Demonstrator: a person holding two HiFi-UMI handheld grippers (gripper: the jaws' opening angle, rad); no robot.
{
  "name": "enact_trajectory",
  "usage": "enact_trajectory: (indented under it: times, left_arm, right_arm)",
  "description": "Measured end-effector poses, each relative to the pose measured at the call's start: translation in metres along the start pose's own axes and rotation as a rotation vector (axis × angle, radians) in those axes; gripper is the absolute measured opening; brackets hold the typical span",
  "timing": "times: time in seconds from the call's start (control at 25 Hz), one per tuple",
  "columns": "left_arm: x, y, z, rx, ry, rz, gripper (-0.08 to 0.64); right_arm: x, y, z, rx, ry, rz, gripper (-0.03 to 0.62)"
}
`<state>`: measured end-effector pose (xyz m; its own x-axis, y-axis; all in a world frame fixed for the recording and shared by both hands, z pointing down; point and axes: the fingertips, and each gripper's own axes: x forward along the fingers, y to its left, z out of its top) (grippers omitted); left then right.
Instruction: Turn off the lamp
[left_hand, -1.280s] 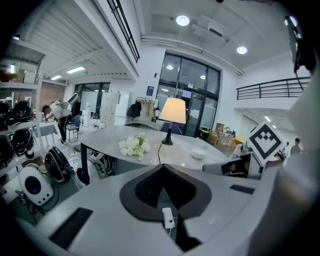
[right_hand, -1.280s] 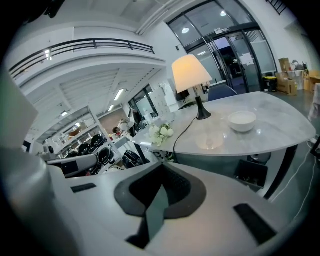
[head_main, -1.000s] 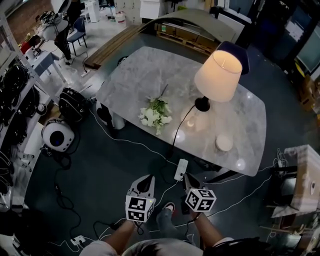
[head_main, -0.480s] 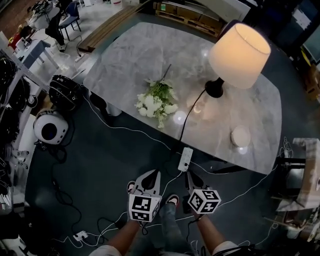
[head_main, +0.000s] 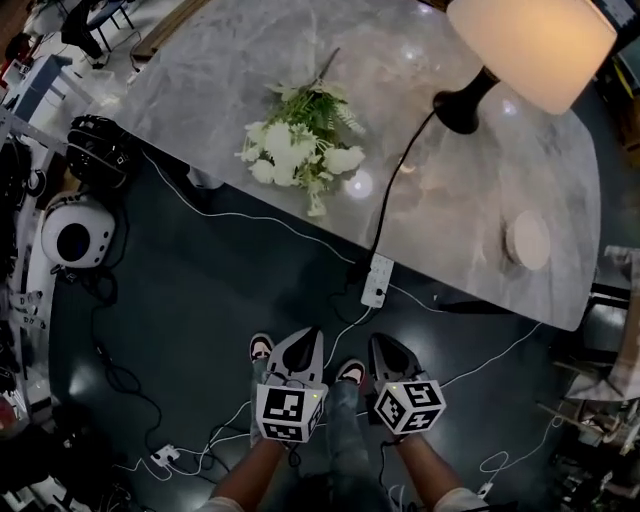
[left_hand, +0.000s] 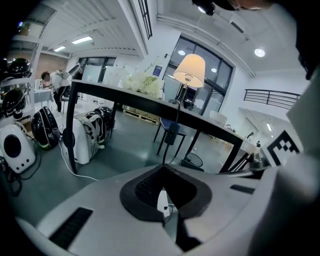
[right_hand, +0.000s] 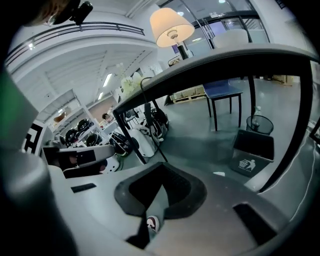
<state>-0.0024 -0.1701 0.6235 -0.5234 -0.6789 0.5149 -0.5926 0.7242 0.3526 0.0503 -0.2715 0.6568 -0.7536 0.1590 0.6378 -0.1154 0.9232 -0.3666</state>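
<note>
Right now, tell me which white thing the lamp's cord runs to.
The white box at the table's near edge: the black cord ends in it. The disc and the flowers lie on the table, clear of the cord.

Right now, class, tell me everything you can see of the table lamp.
The table lamp is lit, its cream tapered shade glowing warm. It stands upright on a round black base toward the right of the grey marble tabletop. A black cord runs from the base across the top and over the near edge toward a white power strip.
</note>
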Motion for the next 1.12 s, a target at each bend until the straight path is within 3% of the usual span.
enact_trajectory:
  times: [0.24,0.44,1.12]
  left_arm:
    - [0.023,0.007,-0.042,0.018,0.041,-0.024,-0.005]
    - [0.037,0.018,-0.055,0.010,0.034,-0.018,-0.005]
    - [0.031,0.021,-0.033,-0.024,-0.005,-0.041,-0.005]
  right_arm:
    - [0.017,-0.002,-0.032,-0.059,0.014,0.002,-0.002]
    - [0.028,-0.008,-0.030,-0.123,-0.018,-0.017,-0.001]
    - [0.026,0.020,0.044,-0.172,-0.112,0.033,0.003]
